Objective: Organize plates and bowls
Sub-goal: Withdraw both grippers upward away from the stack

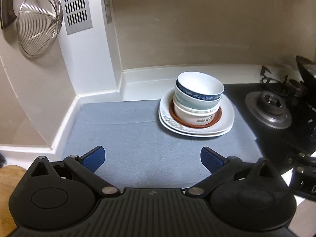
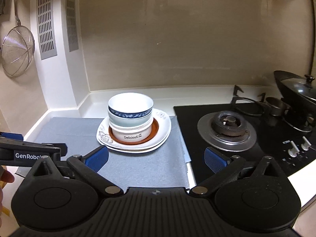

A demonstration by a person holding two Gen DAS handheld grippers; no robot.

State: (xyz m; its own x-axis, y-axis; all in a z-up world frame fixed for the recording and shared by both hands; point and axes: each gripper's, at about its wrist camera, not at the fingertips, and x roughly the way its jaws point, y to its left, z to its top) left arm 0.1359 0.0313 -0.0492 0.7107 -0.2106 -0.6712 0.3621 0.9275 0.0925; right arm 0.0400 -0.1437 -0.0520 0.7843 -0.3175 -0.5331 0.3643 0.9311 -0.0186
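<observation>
While both fingers (image 1: 152, 159) (image 2: 157, 159) gape empty, stacked bowls (image 1: 198, 96) on plates (image 1: 227, 118), well ahead.

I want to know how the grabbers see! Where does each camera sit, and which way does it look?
Left wrist view: sits on the left gripper, looks forward and down at the grey mat; its own open blue fingers show.
Right wrist view: sits on the right gripper, looks down between mat and stove; its open fingers, the other gripper and a fingertip show.
Both share: the stack of bowls on plates, and the hanging strainer.
</observation>
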